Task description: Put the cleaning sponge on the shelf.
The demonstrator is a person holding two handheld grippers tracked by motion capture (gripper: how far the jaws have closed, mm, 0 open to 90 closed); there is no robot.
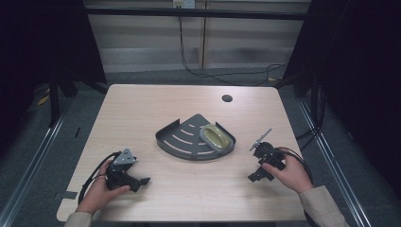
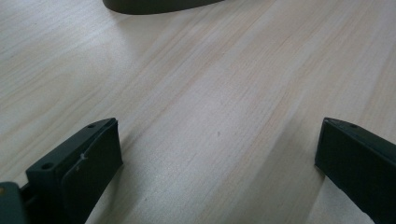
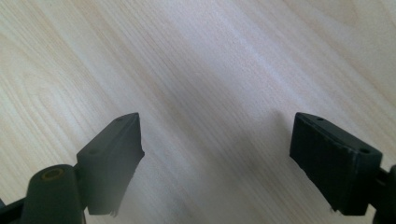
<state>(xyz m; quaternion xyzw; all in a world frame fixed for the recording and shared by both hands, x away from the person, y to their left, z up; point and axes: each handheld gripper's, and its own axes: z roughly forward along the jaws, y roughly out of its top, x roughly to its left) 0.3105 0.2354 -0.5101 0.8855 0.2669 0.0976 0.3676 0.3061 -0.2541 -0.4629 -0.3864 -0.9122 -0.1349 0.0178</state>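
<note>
Both tongs rest on the worktop point(image 1: 142, 109) with jaws apart, empty. The tray point(image 1: 182, 137) holding a yellow-green dish point(image 1: 217, 137) lies ahead between left tongs point(image 1: 142, 181) and right tongs point(image 1: 255, 176); the dish sits nearer the right.

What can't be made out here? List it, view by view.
- High view: the yellowish object in the dark fan-shaped tray is too small to identify.
- High view: whether the left gripper and right gripper touch the table; too small.
- Left gripper view: the tray is cut off by the top edge.
</note>
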